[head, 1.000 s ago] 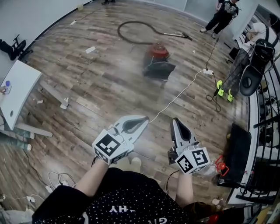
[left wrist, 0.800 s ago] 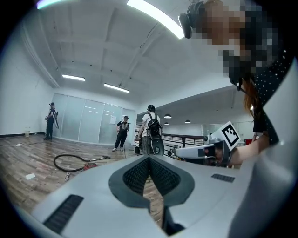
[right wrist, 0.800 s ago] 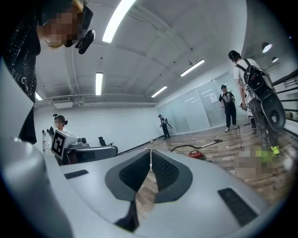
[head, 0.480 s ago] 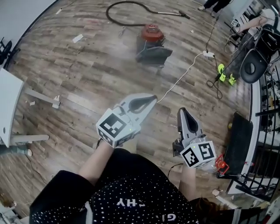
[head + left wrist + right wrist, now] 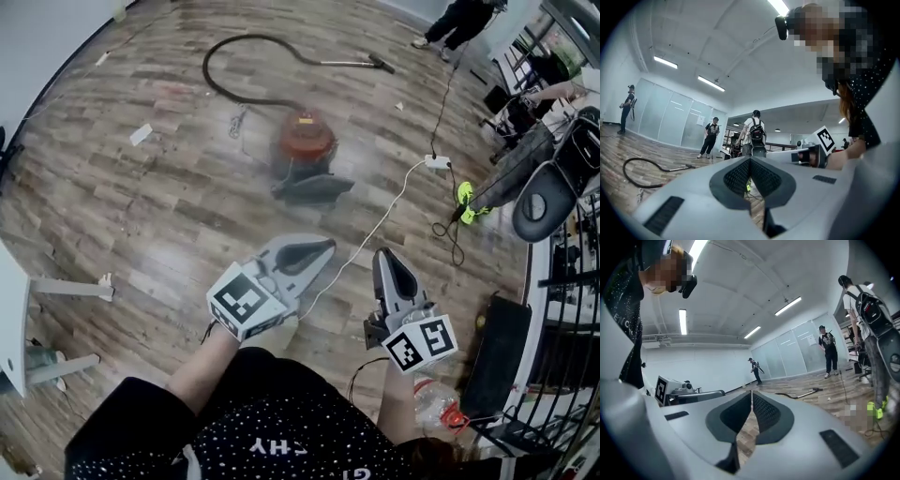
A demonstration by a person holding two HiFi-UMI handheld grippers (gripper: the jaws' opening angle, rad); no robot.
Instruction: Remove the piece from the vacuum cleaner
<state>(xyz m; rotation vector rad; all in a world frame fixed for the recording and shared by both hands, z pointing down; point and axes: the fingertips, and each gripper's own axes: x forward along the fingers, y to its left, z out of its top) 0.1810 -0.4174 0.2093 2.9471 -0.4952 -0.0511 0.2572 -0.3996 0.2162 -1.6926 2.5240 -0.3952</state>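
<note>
While the vacuum cleaner (image 5: 305,141) sits well ahead, the left tool (image 5: 326,247) and right tool (image 5: 383,255) are both closed, empty.

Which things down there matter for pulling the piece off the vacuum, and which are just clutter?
For the job: vacuum cleaner, hose, left gripper, right gripper (both shut, empty).
Lying about: white cable, paper scrap, office chair.
</note>
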